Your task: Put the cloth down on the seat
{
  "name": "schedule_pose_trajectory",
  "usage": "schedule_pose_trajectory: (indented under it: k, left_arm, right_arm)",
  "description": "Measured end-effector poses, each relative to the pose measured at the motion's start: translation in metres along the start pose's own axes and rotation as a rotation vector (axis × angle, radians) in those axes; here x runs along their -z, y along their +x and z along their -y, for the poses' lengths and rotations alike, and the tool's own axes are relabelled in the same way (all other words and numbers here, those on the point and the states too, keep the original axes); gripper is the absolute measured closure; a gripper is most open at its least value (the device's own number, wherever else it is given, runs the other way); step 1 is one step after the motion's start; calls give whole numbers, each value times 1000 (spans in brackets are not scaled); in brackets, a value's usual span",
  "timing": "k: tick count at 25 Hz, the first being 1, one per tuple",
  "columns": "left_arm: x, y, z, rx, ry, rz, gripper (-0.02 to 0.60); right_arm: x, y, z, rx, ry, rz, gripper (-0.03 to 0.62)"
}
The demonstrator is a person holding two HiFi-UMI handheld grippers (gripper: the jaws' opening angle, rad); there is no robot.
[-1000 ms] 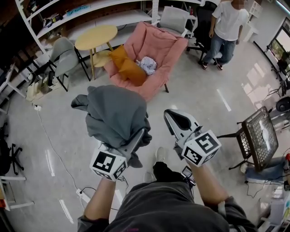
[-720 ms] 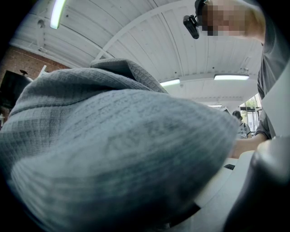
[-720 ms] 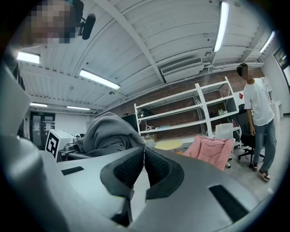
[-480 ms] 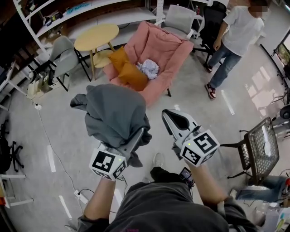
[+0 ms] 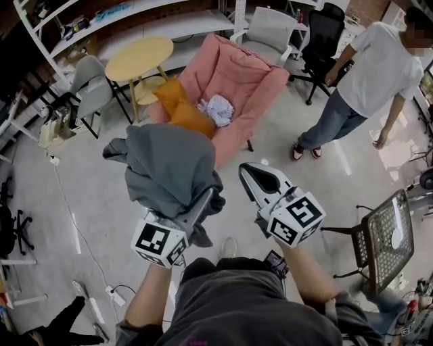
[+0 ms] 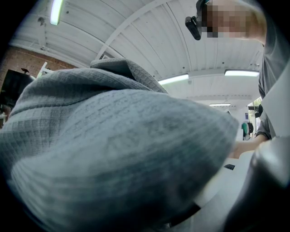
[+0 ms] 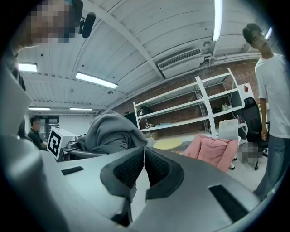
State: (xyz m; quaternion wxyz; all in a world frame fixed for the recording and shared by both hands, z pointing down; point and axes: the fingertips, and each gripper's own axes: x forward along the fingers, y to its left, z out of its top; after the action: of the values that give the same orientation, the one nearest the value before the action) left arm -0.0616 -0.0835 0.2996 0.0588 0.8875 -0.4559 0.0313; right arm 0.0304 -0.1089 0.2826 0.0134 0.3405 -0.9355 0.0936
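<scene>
A bundled grey cloth (image 5: 168,167) hangs over my left gripper (image 5: 197,201), which is shut on it and held in the air above the floor. In the left gripper view the cloth (image 6: 113,149) fills nearly the whole picture and hides the jaws. My right gripper (image 5: 246,170) is beside it on the right, shut and holding nothing; the right gripper view shows its pads (image 7: 131,165) pressed together. The seat, a pink armchair (image 5: 245,71), stands ahead, carrying orange cushions (image 5: 181,107) and a crumpled white cloth (image 5: 217,108).
A person in a white shirt (image 5: 387,67) stands at the right, close to the armchair. A round yellow table (image 5: 143,57) and a grey chair (image 5: 93,82) are left of it. A mesh chair (image 5: 390,231) stands at right. Shelving (image 5: 135,20) lines the back.
The person in the white shirt has walked from the back right toward the front right. The armchair sits slightly nearer in view. Both grippers and the cloth keep their pose.
</scene>
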Motion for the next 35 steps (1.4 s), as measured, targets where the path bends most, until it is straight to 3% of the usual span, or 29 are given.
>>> schedule_pose_trajectory:
  k: [14,35]
  left_arm:
    - [3,80,-45,2,-24,-11,279]
    - [18,203,-222,90,-55,-42,281]
  right_arm:
    - [-1,54,73,-1,12,-27,578]
    - [8,232,178,100,35,-68,579]
